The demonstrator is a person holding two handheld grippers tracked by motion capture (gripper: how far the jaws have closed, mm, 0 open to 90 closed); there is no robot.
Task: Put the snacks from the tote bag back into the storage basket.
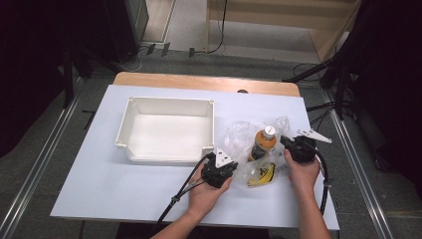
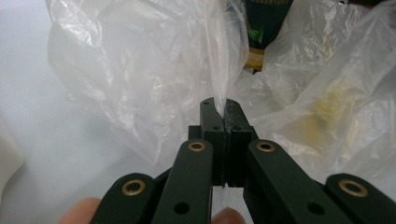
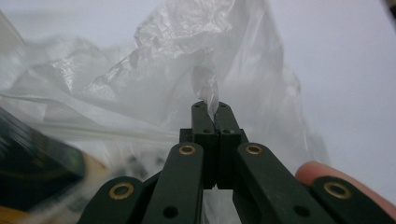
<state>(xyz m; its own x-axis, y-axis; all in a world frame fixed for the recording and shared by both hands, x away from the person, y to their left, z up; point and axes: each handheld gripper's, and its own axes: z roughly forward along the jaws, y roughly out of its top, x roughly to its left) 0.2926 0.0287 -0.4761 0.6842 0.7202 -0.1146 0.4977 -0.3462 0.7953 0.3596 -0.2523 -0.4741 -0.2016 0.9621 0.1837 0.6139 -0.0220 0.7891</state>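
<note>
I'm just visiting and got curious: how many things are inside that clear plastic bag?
2 that I can see: an orange drink bottle lying in the bag's middle, and a yellow banana-print packet nearer the person. The crumpled plastic may hide more.

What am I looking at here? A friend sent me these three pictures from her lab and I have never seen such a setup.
A person sits at a table holding a hand-held gripper in each hand. The high view looks down from above. The other two come from cameras riding on the grippers, looking along their black jaws. On the table lie a white tray and a clear plastic bag containing an orange bottle and something yellow, perhaps a banana. The left gripper is shut on a fold of the bag, and the right gripper pinches another fold on the opposite side.
</note>
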